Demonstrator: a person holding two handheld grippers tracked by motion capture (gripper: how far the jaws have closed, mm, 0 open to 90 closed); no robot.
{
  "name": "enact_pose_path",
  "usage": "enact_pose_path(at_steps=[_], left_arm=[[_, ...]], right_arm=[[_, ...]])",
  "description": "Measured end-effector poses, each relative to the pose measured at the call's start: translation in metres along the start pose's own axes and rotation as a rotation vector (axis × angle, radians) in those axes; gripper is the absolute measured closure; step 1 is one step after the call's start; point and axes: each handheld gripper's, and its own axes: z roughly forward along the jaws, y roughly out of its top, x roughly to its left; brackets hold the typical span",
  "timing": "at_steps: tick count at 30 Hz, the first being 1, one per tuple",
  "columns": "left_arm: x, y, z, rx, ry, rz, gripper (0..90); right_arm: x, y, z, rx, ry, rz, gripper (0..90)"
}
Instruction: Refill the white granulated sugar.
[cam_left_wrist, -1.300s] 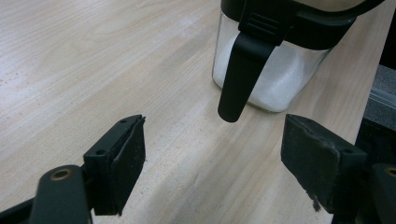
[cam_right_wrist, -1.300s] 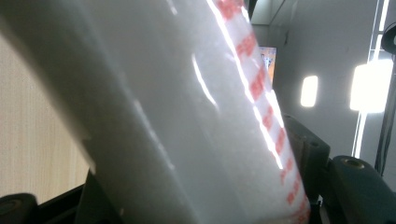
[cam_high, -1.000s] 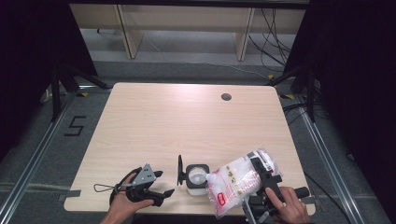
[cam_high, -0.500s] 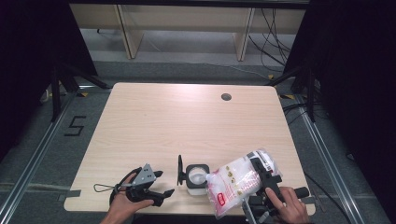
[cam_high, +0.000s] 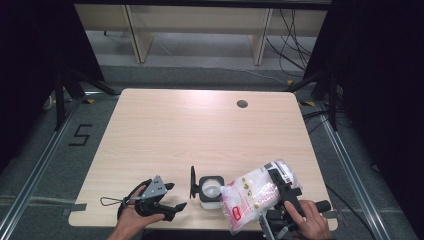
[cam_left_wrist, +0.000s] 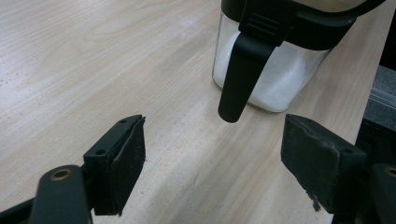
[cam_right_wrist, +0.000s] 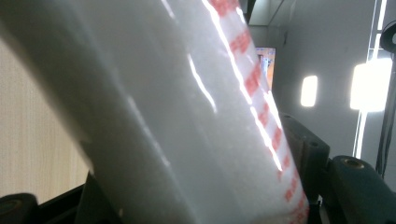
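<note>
A clear square jar (cam_high: 210, 190) with white granules stands near the table's front edge, its black lid (cam_high: 193, 182) flipped up on the left side. In the left gripper view the jar (cam_left_wrist: 275, 70) sits just ahead, a black latch (cam_left_wrist: 236, 81) hanging down its side. My left gripper (cam_high: 176, 196) rests left of the jar, jaws wide apart and empty (cam_left_wrist: 212, 163). My right gripper (cam_high: 282, 186) is shut on a plastic bag (cam_high: 255, 195) of white granules with red print, tilted with its lower corner at the jar's mouth. The bag (cam_right_wrist: 187, 116) lies between the right fingers (cam_right_wrist: 303, 149).
The light wooden table (cam_high: 175, 130) has a round cable hole (cam_high: 242, 104) at the back right. The jar and both hands are close to the front edge. Wooden shelving (cam_high: 195, 25) and cables lie on the floor beyond the table.
</note>
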Motion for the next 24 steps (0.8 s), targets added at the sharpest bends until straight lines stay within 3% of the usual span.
enact_pose_path(at_steps=[6,9,17,21,22,24], left_arm=[[0.0001,0.0000,-0.0003,0.000,0.003,0.002,21.6],[0.0000,0.0001,0.0001,-0.001,0.000,-0.001,21.5],[-0.0001,0.0001,0.0001,0.000,0.000,0.001,21.6],[-0.0001,0.0000,-0.0001,0.000,0.000,-0.001,21.6],[0.0002,0.0002,-0.0003,0.003,-0.004,0.000,21.6],[0.0015,0.0007,-0.0002,0.001,-0.002,0.025,21.6]], right_arm=[[-0.0005,0.0000,-0.0002,0.001,-0.007,-0.003,41.4],[-0.0010,-0.0009,0.0013,-0.024,-0.015,-0.002,41.4],[-0.0019,0.0003,-0.0006,0.001,-0.015,-0.015,41.4],[-0.0008,0.0006,-0.0002,0.001,-0.007,-0.001,41.5],[0.0012,0.0003,-0.0006,0.004,-0.011,0.029,41.5],[0.0006,0.0004,0.0001,-0.002,-0.006,0.026,41.4]])
